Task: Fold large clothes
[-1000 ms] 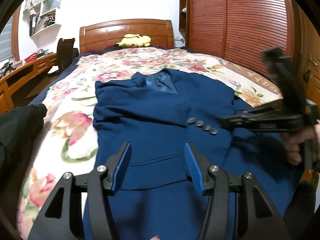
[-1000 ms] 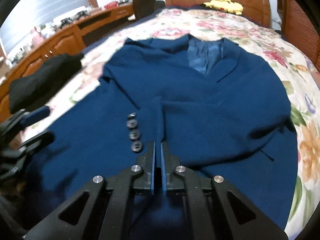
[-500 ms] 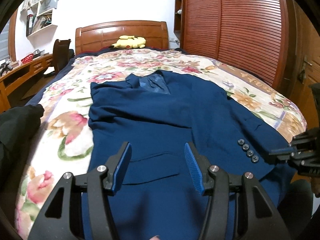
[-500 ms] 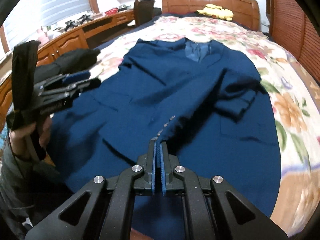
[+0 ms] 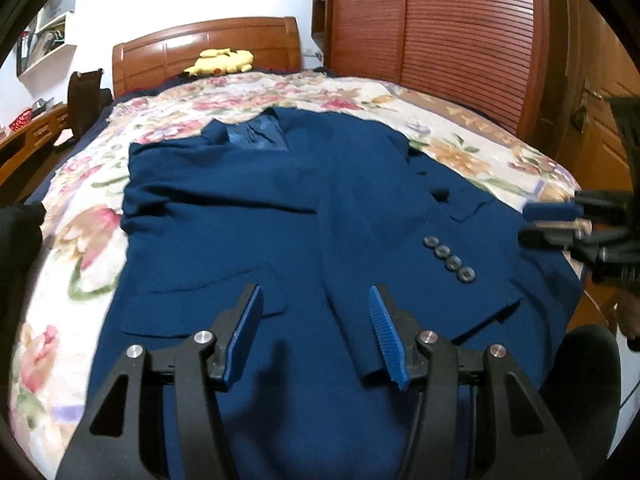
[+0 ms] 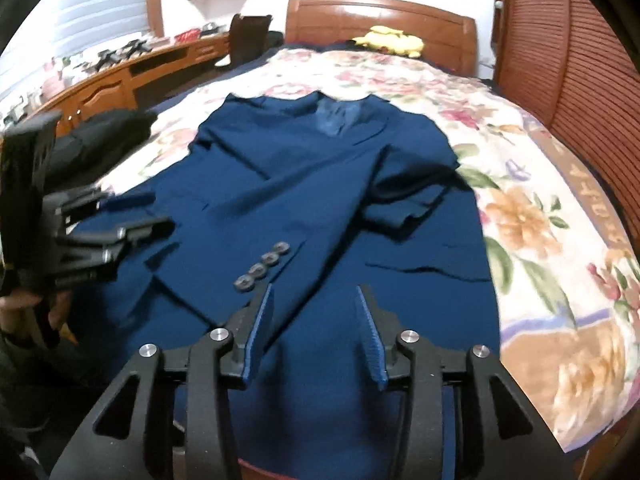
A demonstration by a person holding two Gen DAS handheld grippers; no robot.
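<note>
A dark blue suit jacket lies face up on the floral bedspread, collar toward the headboard. It also shows in the right wrist view. One sleeve lies across the front, its cuff with several grey buttons. My left gripper is open and empty above the jacket's hem; it shows at the left edge of the right wrist view. My right gripper is open and empty just past the buttoned cuff; it shows at the right edge of the left wrist view.
A yellow plush toy lies by the wooden headboard. A black garment lies at the bed's left edge. A wooden desk and a chair stand to the left; a slatted wardrobe stands to the right.
My right gripper has opened and let go of the sleeve, which now lies across the jacket front. My left gripper stays open and has shifted slightly over the hem.
</note>
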